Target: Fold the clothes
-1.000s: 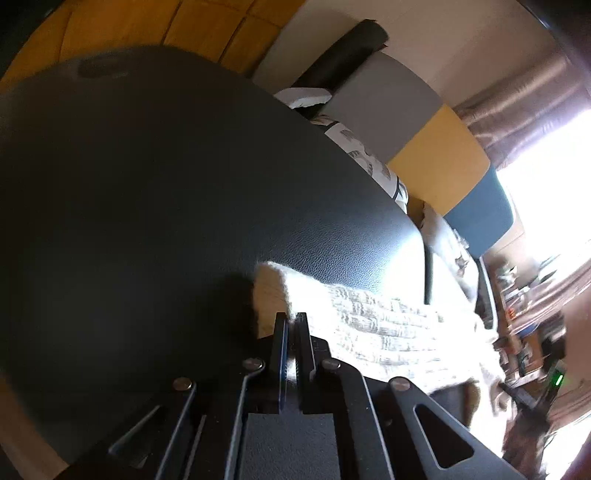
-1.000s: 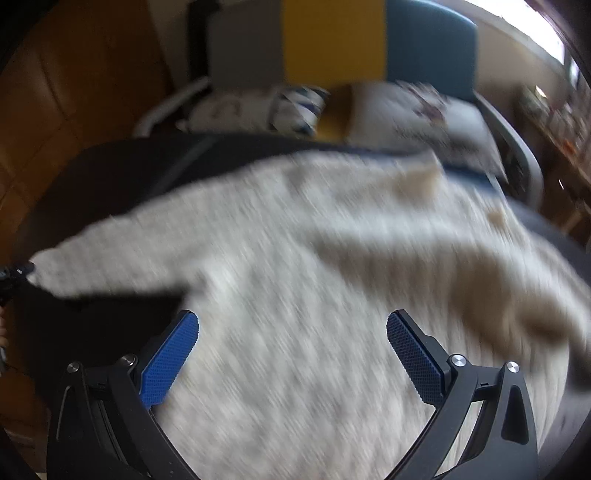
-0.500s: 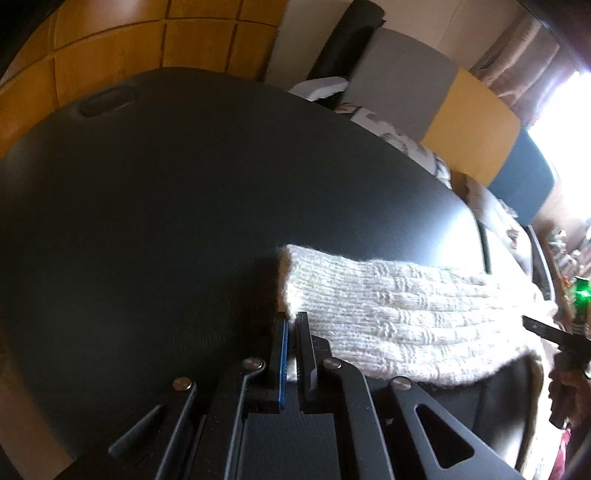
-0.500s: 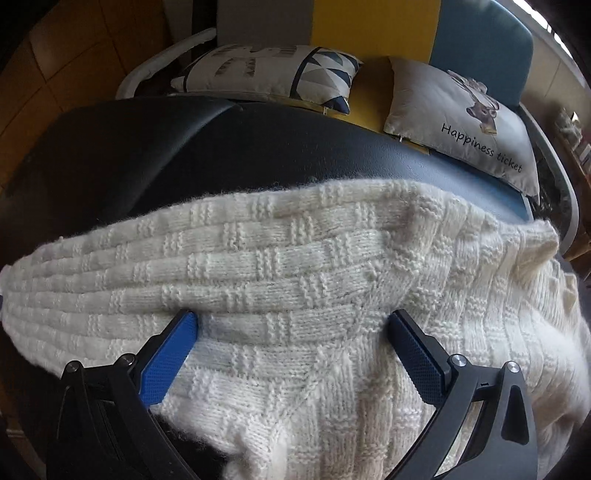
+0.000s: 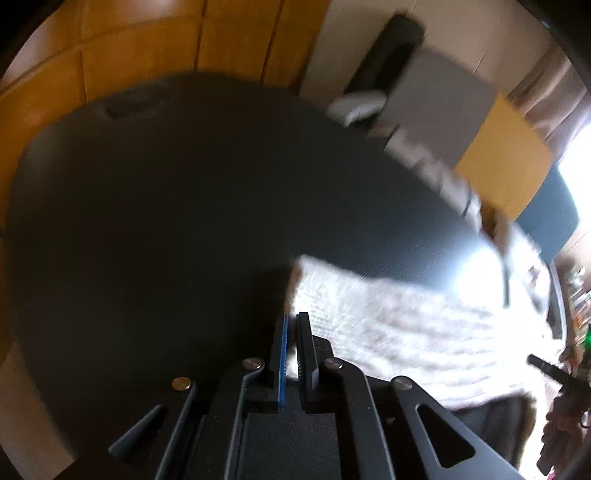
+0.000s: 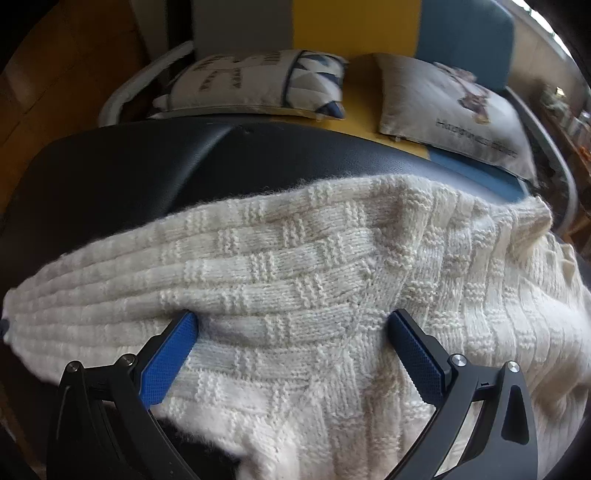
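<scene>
Cream knit sweater (image 6: 314,280) lies spread over the black padded table (image 6: 122,166). Right gripper (image 6: 291,328) spread wide, both fingertips pressing down into the knit. Left gripper (image 5: 293,328) nearly closed, pinching the sweater's sleeve end (image 5: 306,291).

Sweater (image 6: 295,280) lies across the near part of the desk (image 6: 147,166), sleeve running out left. Sofa (image 6: 461,33) behind the desk; two cushions on its seat, one left (image 6: 255,81), one right (image 6: 450,110). Right gripper (image 6: 291,325) over the sweater, left gripper (image 5: 293,321) at the sleeve end.
</scene>
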{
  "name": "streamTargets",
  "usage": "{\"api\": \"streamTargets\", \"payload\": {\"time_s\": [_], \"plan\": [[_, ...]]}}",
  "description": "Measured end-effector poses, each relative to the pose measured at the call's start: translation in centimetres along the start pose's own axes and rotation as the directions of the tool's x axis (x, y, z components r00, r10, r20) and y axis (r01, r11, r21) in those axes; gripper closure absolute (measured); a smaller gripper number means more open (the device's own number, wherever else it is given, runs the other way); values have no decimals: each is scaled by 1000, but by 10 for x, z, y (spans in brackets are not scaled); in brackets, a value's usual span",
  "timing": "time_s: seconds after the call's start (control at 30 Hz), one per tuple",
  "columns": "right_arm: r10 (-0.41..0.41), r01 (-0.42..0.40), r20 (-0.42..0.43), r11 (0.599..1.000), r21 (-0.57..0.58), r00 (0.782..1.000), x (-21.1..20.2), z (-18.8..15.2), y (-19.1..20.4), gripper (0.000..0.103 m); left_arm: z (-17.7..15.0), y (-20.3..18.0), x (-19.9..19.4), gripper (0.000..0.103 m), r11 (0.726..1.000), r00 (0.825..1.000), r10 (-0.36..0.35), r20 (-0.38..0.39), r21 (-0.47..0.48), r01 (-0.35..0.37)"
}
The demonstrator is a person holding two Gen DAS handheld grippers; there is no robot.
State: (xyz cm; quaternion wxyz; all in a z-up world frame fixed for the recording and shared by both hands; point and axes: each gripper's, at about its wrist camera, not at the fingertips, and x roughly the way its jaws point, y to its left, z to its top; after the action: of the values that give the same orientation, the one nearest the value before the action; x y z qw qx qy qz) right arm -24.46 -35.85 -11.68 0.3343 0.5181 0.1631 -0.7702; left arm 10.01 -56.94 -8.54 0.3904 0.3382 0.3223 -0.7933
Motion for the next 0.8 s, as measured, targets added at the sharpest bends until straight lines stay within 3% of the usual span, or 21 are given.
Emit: {"api": "streamTargets", "payload": {"time_s": [0.1,0.17,0.23,0.33,0.4,0.43,0.53,0.63,0.73,0.8], "plan": [[71,-70,98,997,-7,993,-38,-11,-15,0,-11,-8,-42,99,994,992,-70,105,87,61],[59,-57,116,998,-15,992,-55,-22,-22,0,-16,-24,-56,96,981,983,-138,124,157,118],[44,-40,85,998,-49,995,-63,-42,-26,0,-27,-49,-51,95,956,986,-142,88,272,114],[-62,63,17,993,-95,998,-55,-73,-27,0,-41,-69,-18,95,938,997,-71,-11,339,71],[-46,44,-27,997,-69,999,-41,-88,-26,0,-46,-63,3,95,946,998,6,-70,323,17],[-51,50,-9,996,-72,999,-40,-93,-22,0,-47,-54,14,94,956,995,25,-91,294,3],[-56,58,38,998,-39,998,-42,-96,-17,0,-39,-39,16,92,969,998,38,-56,246,-23],[-46,47,40,998,-33,998,-45,-95,-13,0,-30,-33,20,92,963,995,89,-53,261,-72],[8,-7,44,1000,-9,999,-58,-95,-16,0,-22,-42,3,94,971,997,41,-63,237,-25],[31,-30,86,999,-12,996,-78,-104,-20,0,-22,-68,-15,94,958,988,-147,-55,240,156]]}}
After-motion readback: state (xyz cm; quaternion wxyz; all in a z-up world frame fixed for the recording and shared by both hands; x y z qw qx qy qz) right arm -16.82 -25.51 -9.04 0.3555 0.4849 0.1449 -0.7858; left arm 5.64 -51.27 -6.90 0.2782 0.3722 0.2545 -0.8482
